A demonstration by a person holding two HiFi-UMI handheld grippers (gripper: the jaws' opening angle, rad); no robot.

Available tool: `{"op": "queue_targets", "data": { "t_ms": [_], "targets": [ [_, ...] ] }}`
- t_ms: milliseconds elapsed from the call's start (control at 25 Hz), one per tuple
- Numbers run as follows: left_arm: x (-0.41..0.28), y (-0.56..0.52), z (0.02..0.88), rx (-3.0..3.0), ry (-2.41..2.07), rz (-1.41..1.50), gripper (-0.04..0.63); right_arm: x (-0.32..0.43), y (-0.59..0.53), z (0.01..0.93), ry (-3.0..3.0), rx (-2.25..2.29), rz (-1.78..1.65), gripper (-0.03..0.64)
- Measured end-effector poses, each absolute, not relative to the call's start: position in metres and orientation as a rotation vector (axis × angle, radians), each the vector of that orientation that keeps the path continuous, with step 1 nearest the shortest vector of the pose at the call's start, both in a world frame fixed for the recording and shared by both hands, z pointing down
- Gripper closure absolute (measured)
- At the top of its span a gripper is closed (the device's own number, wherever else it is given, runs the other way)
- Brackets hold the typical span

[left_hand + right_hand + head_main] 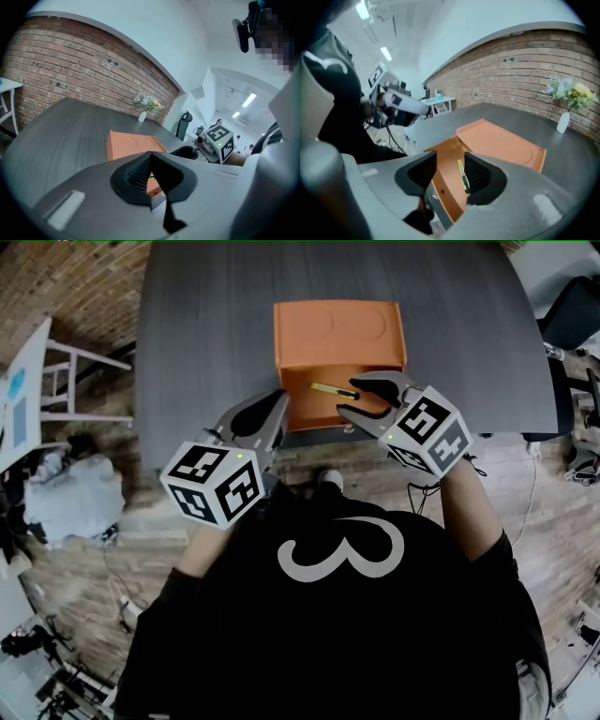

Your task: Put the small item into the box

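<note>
The small item [334,390] is lying inside the open orange box [339,334]. The right gripper [354,397] is hovering just above it with jaws wide and empty. The left gripper [277,413] is hanging beside the box, jaws together.

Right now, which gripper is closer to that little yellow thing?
Right. The right gripper hangs open just beside the yellow item; the left gripper, shut, sits further off, left of the box.

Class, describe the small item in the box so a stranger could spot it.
On the dark grey table, find the open orange box at the near edge. Inside lies a thin yellow stick, the only thing in it, paler than the orange around it.
</note>
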State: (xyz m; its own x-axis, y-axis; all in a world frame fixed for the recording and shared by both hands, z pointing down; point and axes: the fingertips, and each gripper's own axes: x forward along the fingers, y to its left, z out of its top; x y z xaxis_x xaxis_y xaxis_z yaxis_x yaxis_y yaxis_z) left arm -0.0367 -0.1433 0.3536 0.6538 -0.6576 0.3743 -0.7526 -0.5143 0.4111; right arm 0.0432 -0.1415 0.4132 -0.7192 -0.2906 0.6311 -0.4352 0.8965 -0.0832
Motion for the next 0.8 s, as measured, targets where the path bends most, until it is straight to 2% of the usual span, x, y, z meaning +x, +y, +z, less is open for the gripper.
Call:
{"op": "queue_targets", "data": {
  "t_ms": [240, 320, 400, 800],
  "targets": [
    [-0.027, -0.130, 0.337, 2.379, -1.046, 0.217, 0.581, 0.054, -0.136, 0.348, -2.742, 0.727, 0.603, 0.528],
    [-0.023, -0.126, 0.330, 2.396, -1.039, 0.198, 0.581, 0.067, -0.136, 0.332, -2.802, 0.850, 0.647, 0.587],
    [-0.019, -0.123, 0.322, 2.414, -1.036, 0.178, 0.581, 0.081, -0.135, 0.320, -2.820, 0.970, 0.611, 0.615],
    [-0.015, -0.116, 0.285, 2.498, -1.059, 0.106, 0.581, 0.097, -0.122, 0.287, -2.867, 1.078, 0.422, 0.615]
  ]
}}
